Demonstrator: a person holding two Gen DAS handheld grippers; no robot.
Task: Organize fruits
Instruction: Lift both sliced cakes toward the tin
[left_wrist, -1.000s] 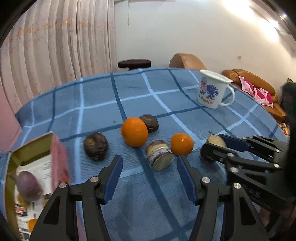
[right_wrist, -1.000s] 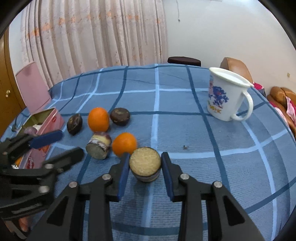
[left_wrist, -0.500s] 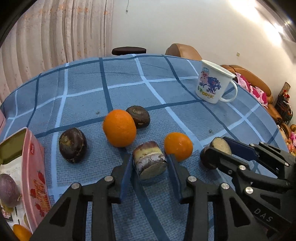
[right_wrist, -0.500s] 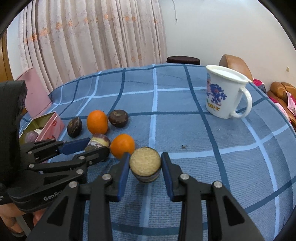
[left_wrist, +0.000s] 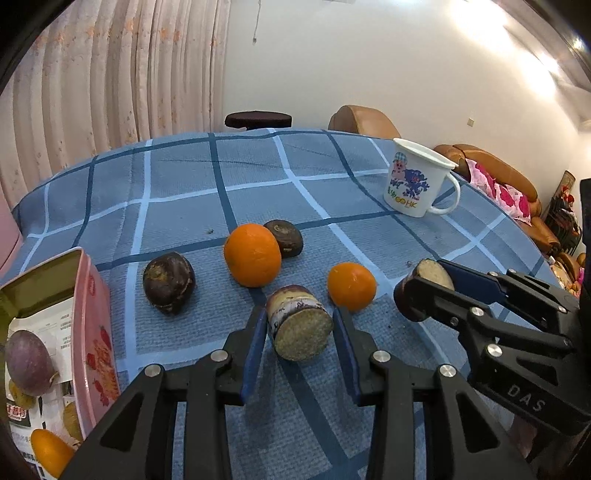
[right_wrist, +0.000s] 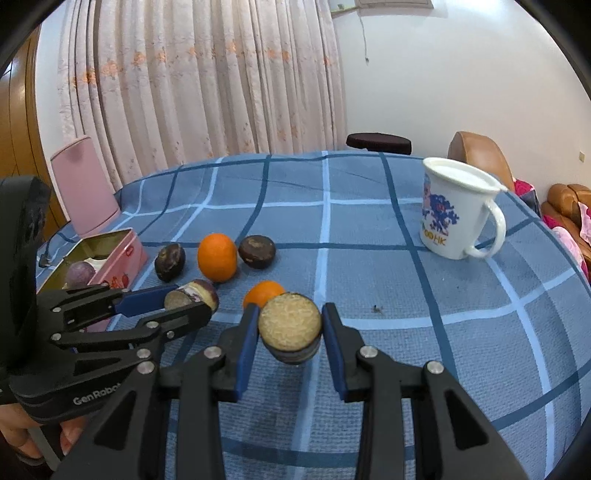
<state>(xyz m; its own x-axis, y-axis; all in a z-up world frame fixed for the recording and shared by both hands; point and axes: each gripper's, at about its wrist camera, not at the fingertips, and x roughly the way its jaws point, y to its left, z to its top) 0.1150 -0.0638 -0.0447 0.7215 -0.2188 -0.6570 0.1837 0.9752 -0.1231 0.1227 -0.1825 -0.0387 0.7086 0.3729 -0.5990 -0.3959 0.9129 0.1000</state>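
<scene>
Fruits mostly lie loose on the table (left_wrist: 177, 192); few sit in the pink tin (left_wrist: 94, 332). Left gripper (left_wrist: 300, 341) has just closed around a cut piece (left_wrist: 299, 325); right gripper (right_wrist: 290, 334) pinches another piece (right_wrist: 290, 326).

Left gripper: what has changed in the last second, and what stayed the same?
The left gripper has advanced to the cut fruit piece, and its jaws have just been closing around it; it now sits between them. The right gripper stays clamped on its own cut piece. The oranges, dark fruits and mug have not moved.
</scene>
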